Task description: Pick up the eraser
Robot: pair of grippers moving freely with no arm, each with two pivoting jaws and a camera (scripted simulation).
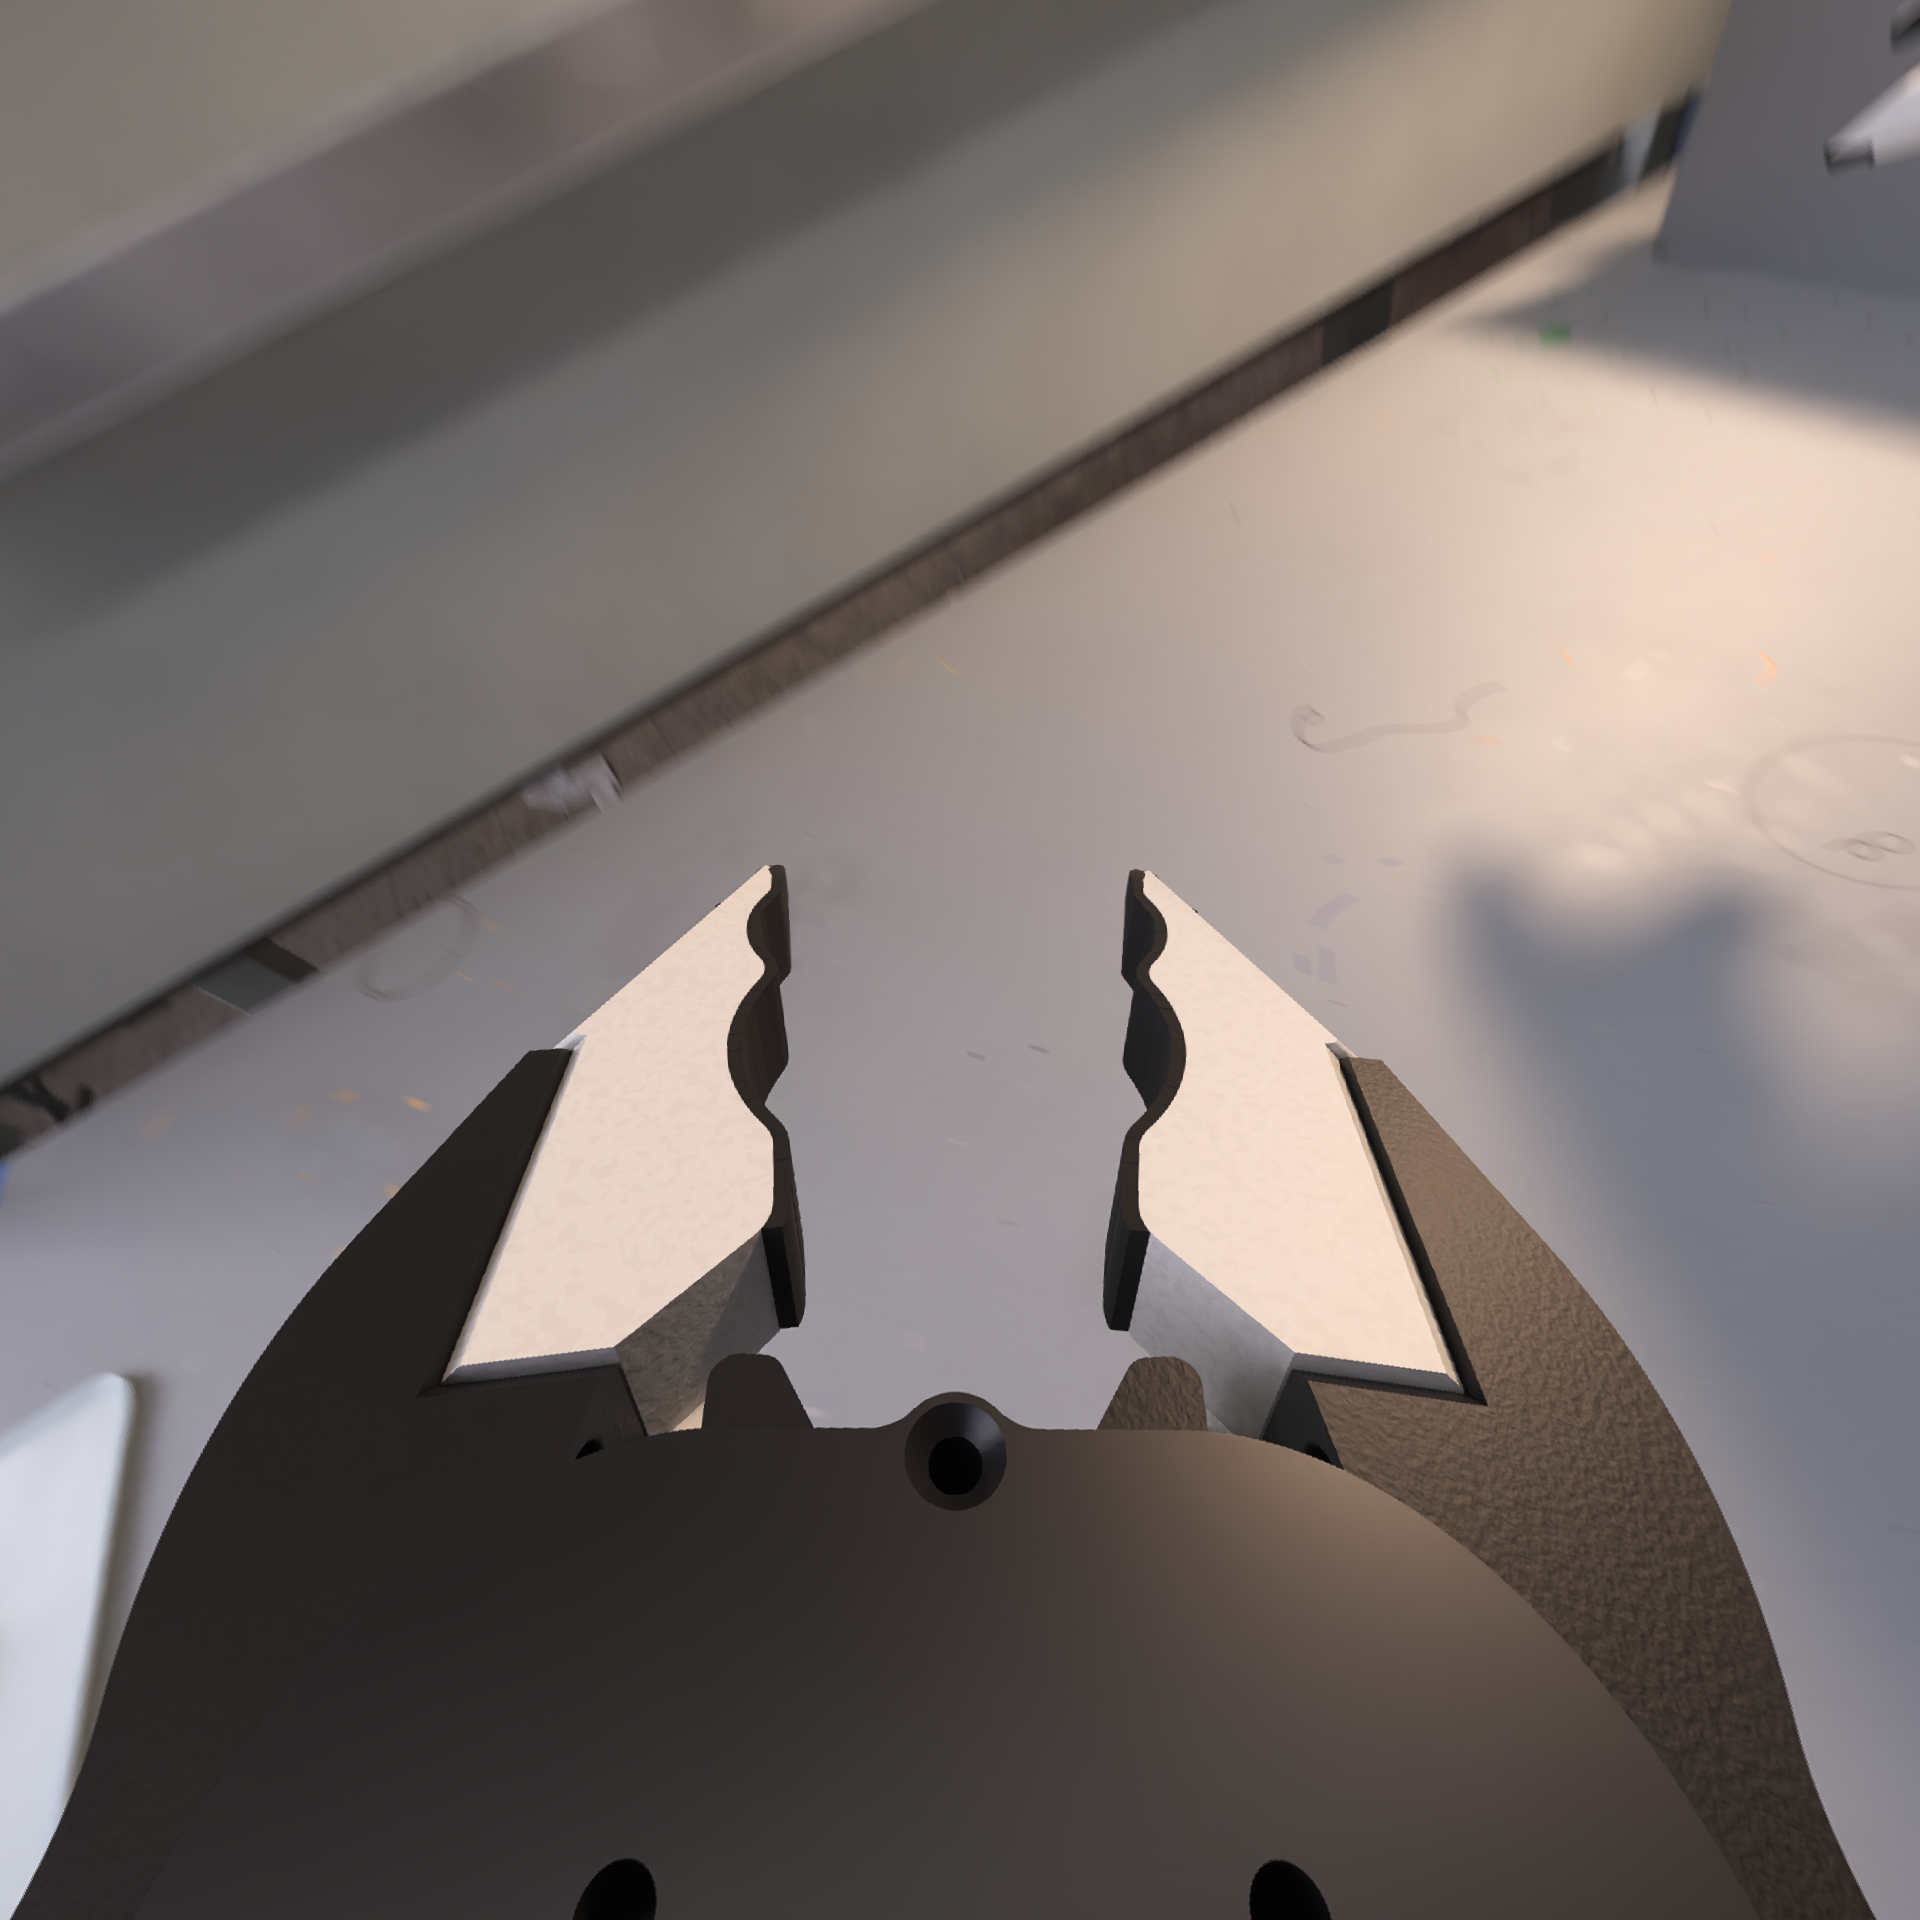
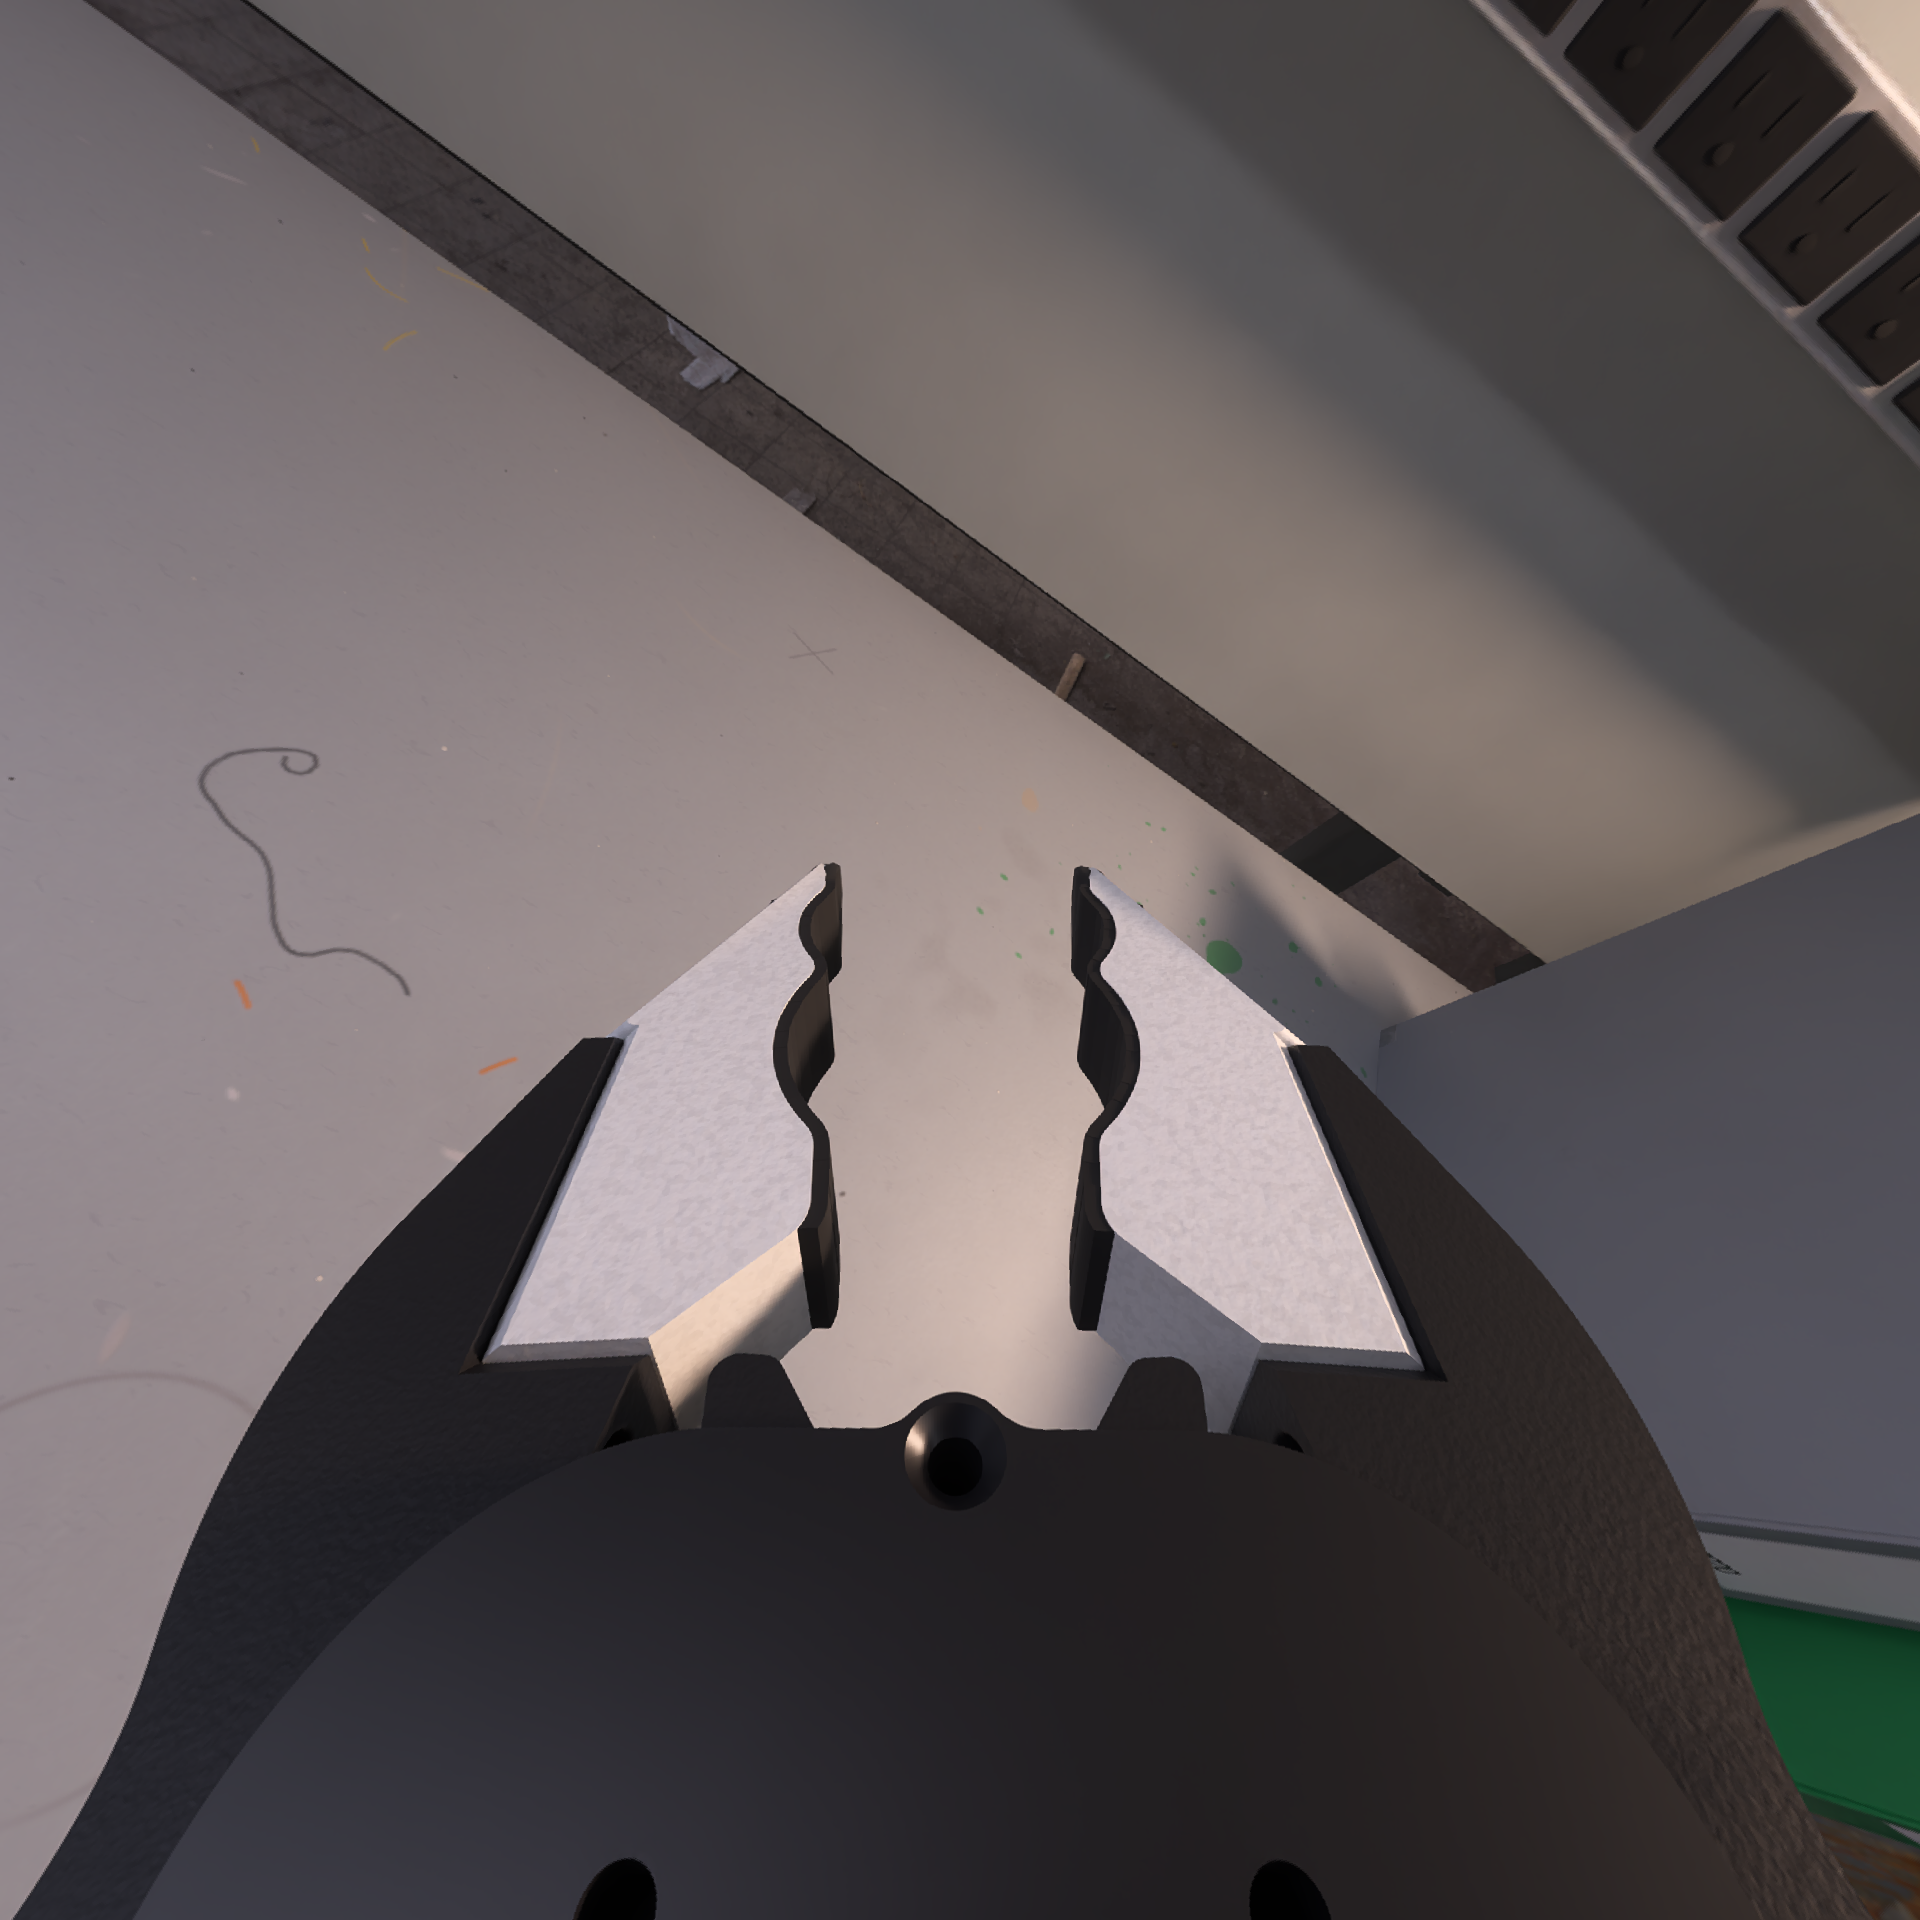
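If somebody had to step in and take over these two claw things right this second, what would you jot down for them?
Left gripper: open, empty, above bare table.
Right gripper: open, empty, above the table beside a grey box.
Eraser: not clearly in either view. A white flat thing at the left wrist view's lower left edge cannot be identified.
Done: nothing grasped.
Left: find the eraser, close on it, lift.

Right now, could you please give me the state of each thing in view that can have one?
left gripper: open, nothing between its fingers, above the table.
right gripper: open, empty, beside the grey box.
table: bare under both grippers, marked with scribbles and paint flecks.
grey box: resting on the table, lid side not visible.
white sheet: lying flat at the left edge.
eraser: not in view.
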